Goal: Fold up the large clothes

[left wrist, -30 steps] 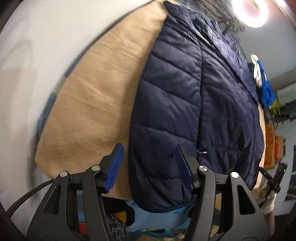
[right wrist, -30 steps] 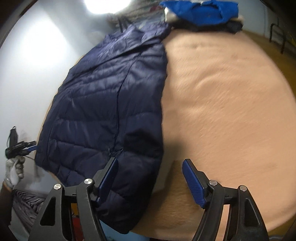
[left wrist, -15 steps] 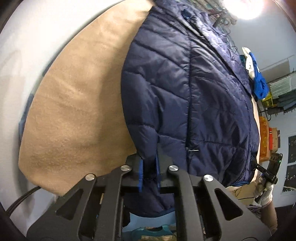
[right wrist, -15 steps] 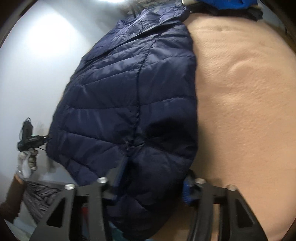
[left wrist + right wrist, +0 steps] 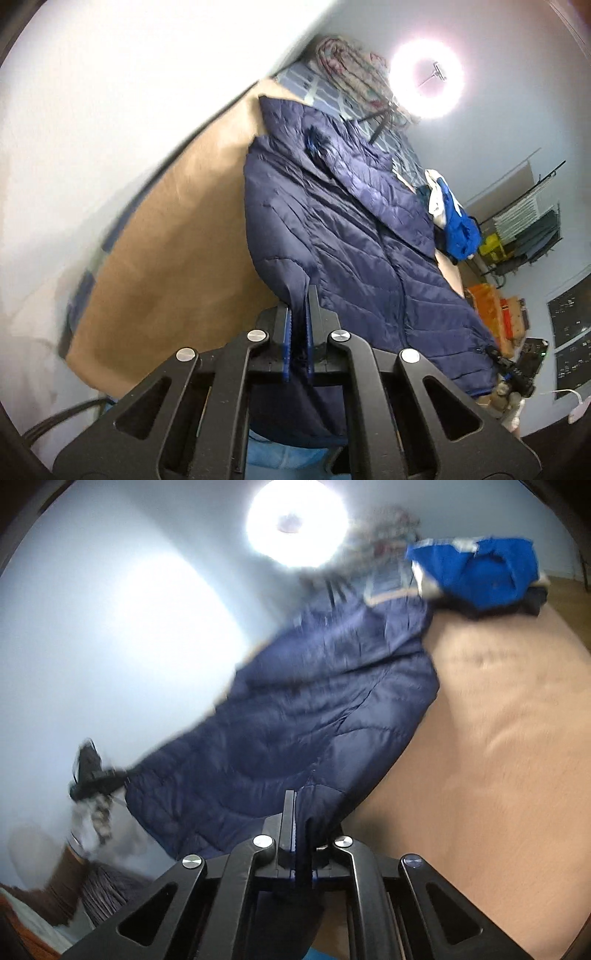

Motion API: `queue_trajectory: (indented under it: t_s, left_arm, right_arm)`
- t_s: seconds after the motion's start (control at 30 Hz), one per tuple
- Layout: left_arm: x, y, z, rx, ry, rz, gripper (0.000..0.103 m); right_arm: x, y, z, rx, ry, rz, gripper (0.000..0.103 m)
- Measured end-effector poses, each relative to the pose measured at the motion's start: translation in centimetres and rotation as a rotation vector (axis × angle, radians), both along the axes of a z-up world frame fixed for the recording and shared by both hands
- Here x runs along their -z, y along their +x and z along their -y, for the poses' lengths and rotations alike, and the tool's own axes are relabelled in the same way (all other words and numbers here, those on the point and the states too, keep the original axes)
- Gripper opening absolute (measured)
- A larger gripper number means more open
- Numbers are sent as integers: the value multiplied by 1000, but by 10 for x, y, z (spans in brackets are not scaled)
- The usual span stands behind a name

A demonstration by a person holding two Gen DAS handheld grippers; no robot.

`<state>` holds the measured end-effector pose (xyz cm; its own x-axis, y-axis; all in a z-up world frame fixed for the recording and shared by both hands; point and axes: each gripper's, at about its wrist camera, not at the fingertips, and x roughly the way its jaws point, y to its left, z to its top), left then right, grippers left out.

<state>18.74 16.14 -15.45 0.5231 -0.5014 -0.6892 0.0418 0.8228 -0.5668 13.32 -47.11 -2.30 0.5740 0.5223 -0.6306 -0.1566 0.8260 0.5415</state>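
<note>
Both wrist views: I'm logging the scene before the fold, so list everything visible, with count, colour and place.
Quilted jacket: one, navy, lying on the blanket, near hem lifted.
Blanket: one, tan, covering the bed.
Clothes pile: one, bright blue and white, far end of the bed.
Ring light: one, white, lit, beyond the bed.
Patterned cloth: one, reddish, far end by the light.
Orange boxes: a few, beside the bed.
Left tongs: black with blue pads, shut on the jacket's hem.
Right tongs: same, shut on the hem.
</note>
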Motion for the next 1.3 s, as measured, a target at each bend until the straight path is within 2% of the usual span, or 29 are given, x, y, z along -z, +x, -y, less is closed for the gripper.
queue_trajectory:
  t_s: [0.07,0.2,0.3,0.4,0.6,0.83,0.93,1.13,1.3]
  left_arm:
    - [6,3,-4,-10,7,-23,3]
    - [23,10,2,5,32,-82,3]
    - [18,13,11,20,42,-63,3]
    - [4,19,14,22,25,-30,3]
    - [-20,47,16,-1,-14,6,3]
    - [-48,93,31,3,10,66,3]
    - [-56,119,37,0,5,83,3]
    - [-67,177,56,3,36,131,3]
    - [-63,229,72,-1,63,144,3]
  right_arm:
    - [4,3,4,21,-25,-24,2]
    - [41,8,0,11,-82,-170,1]
    - [54,11,-16,-46,-155,-214,1]
    - [39,14,-14,-51,-128,-168,1]
    - [1,27,12,18,-30,-60,1]
    - [-31,67,15,64,-34,0,1]
    - [-42,82,9,55,-78,34,1]
    - [-40,133,17,87,-87,18,1]
    - [-36,183,24,99,-118,3,1]
